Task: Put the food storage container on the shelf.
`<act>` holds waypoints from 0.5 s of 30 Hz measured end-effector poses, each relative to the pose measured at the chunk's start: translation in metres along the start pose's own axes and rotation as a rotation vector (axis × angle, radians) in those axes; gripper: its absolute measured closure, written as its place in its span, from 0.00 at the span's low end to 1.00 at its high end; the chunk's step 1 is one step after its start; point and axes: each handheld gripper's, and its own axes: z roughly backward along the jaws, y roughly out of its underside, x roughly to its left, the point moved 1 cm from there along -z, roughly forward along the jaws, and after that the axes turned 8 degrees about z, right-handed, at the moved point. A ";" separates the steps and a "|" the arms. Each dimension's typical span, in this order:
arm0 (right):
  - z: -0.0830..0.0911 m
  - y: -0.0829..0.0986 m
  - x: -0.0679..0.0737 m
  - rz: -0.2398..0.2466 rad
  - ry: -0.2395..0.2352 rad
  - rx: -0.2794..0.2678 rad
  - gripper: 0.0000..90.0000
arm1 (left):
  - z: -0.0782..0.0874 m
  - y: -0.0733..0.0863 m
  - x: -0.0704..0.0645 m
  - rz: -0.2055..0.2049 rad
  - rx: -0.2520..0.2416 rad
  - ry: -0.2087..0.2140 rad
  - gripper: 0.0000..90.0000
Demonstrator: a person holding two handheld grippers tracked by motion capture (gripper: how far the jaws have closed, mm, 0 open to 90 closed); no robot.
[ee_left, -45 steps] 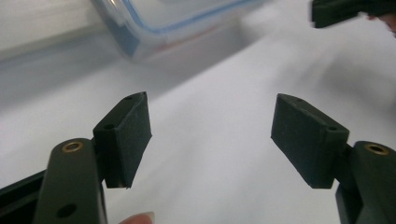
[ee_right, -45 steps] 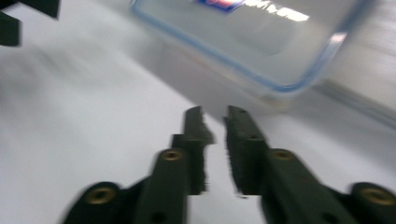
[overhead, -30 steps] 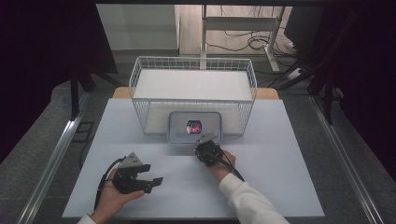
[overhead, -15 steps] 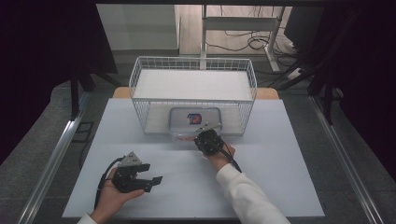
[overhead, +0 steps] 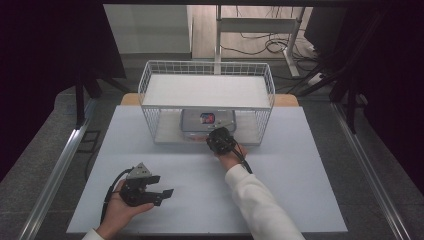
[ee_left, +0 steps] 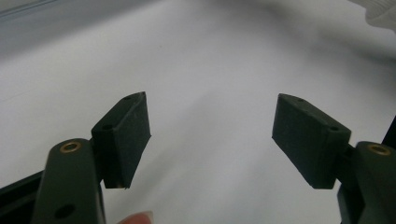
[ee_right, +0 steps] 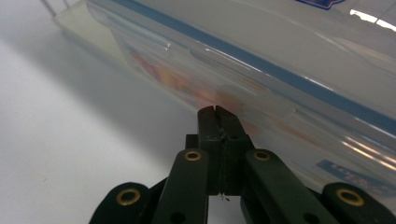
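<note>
A clear plastic container (overhead: 207, 120) with a blue-sealed lid (ee_right: 261, 65) and a red label lies under the white wire rack (overhead: 207, 90) on its lower level. My right gripper (overhead: 220, 141) is shut with nothing between its fingers. Its tips (ee_right: 217, 110) rest against the container's near side wall, where reddish contents show through. My left gripper (overhead: 161, 192) lies in a hand at the table's front left, jaws open and empty. In the left gripper view its pads (ee_left: 126, 135) stand wide apart above bare white table.
The white table (overhead: 300, 190) runs wide to the right and front of the rack. The rack's top shelf overhangs the container. Metal rails (overhead: 55, 170) border the table's sides. A stand and cables (overhead: 270, 45) sit on the floor behind.
My right gripper has moved forward, away from the person, and the container has slid ahead of it, deeper under the rack. The left gripper stays put.
</note>
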 end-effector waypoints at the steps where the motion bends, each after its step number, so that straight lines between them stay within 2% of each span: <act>1: -0.001 -0.001 -0.001 -0.002 0.000 0.001 0.99 | 0.000 0.000 0.000 -0.001 0.002 0.001 0.30; 6: -0.002 -0.001 -0.001 -0.006 -0.002 -0.004 0.99 | 0.000 0.000 0.000 -0.002 0.002 0.001 0.30; 8: 0.003 0.002 0.001 -0.006 -0.018 -0.008 0.99 | 0.001 0.000 0.001 0.002 -0.002 -0.001 0.30; 10: 0.013 0.007 0.001 -0.008 -0.054 -0.026 0.99 | 0.002 0.000 0.001 0.003 -0.005 -0.001 0.30; 12: 0.030 0.012 0.003 0.010 -0.063 -0.029 0.99 | 0.002 0.001 0.001 0.002 -0.005 -0.005 0.30; 13: 0.030 0.012 0.003 0.010 -0.063 -0.029 0.99 | 0.002 0.001 0.001 0.002 -0.005 -0.005 0.30; 15: 0.053 0.021 0.003 0.033 -0.076 -0.036 0.99 | 0.001 0.001 0.001 0.000 -0.002 -0.011 0.30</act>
